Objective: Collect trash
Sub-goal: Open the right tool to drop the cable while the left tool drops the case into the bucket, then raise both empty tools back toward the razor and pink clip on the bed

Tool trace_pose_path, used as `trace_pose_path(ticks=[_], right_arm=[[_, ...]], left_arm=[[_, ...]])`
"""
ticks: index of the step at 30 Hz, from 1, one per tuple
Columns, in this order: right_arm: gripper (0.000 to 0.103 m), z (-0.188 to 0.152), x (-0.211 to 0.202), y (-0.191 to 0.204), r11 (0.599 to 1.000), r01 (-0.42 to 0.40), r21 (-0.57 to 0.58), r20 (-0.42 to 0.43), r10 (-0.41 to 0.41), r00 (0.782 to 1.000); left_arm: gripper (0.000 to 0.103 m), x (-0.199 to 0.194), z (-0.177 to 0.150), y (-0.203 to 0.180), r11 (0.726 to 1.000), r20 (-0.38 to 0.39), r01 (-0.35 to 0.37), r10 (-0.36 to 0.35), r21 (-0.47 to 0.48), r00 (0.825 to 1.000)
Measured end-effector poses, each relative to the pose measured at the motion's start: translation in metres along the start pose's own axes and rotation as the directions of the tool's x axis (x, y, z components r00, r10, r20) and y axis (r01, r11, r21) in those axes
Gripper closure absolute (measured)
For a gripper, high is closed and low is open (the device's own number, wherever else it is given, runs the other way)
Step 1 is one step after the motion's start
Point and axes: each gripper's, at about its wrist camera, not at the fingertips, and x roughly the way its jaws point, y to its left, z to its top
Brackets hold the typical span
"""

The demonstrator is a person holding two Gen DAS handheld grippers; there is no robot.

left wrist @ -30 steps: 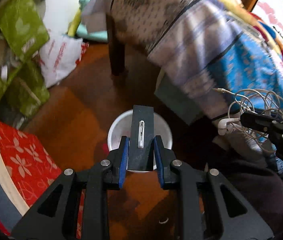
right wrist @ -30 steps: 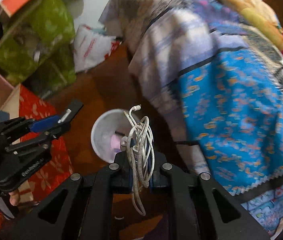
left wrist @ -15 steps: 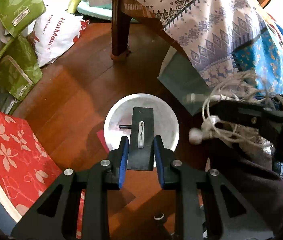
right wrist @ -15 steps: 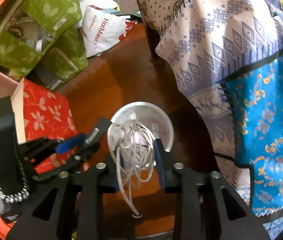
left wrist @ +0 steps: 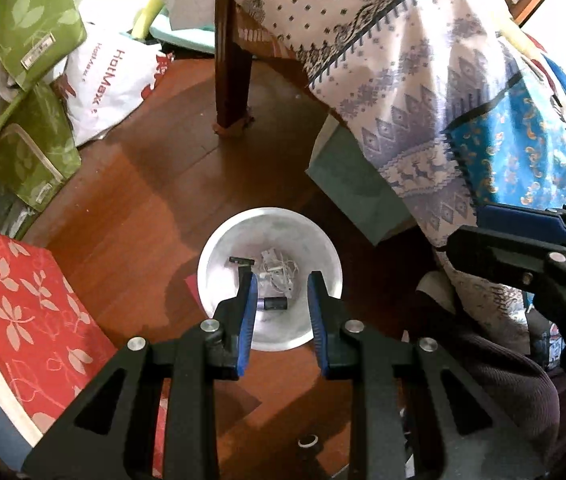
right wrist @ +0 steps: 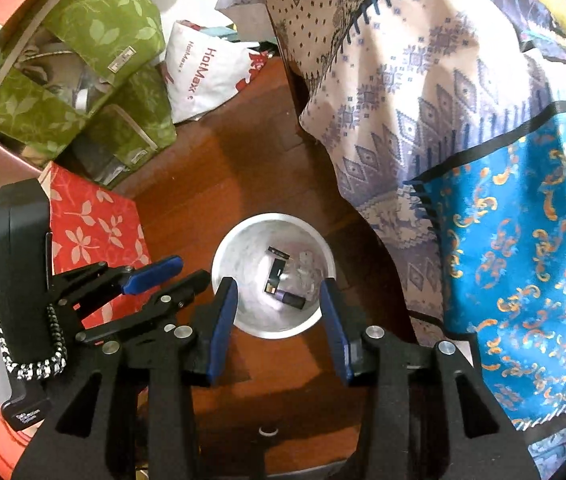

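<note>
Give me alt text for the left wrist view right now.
The open, empty left gripper hovers above a white bin on the wooden floor, with tangled white earphones and small dark items inside. The right gripper enters from the right edge, beside a patterned cloth draped over furniture.

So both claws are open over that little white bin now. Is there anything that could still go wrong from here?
Possibly. The left gripper and right gripper hang close together above the white bin, so they might bump as they pull away. The bin looks light and stands free on the wooden floor; a nudge could tip it and spill the earphone cable. The hanging patterned cloth nearby could also snag a finger.
</note>
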Motion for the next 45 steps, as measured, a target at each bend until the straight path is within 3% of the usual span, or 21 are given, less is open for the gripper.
trace_pose_path(ticks=[12, 19, 28, 35, 38, 45], right_arm=[[0.064, -0.027, -0.084, -0.004, 1.000, 0.017, 0.010, 0.170, -0.018, 0.985], [0.064, -0.049, -0.149, -0.016, 0.998, 0.049, 0.045, 0.302, -0.060, 0.951], [0.064, -0.077, -0.225, -0.057, 0.986, 0.079, 0.145, 0.447, -0.136, 0.884], [0.064, -0.103, -0.266, -0.107, 0.962, 0.121, 0.243, 0.506, -0.232, 0.831], [0.064, -0.114, -0.276, -0.134, 0.947, 0.143, 0.288, 0.510, -0.278, 0.814], [0.064, -0.131, -0.282, -0.196, 0.909, 0.174, 0.378, 0.480, -0.353, 0.803]], left_arm=[[0.078, -0.096, -0.006, -0.020, 1.000, 0.150, -0.016, 0.013, 0.020, 0.989], [0.078, -0.157, -0.007, -0.061, 0.996, 0.277, -0.036, 0.012, 0.083, 0.961], [0.067, -0.215, 0.002, -0.150, 0.976, 0.386, 0.005, -0.091, 0.218, 0.918], [0.061, -0.224, 0.015, -0.223, 0.947, 0.403, 0.049, -0.182, 0.318, 0.897], [0.060, -0.217, 0.023, -0.254, 0.932, 0.384, 0.072, -0.216, 0.354, 0.898], [0.058, -0.189, 0.046, -0.312, 0.909, 0.335, 0.110, -0.258, 0.402, 0.906]])
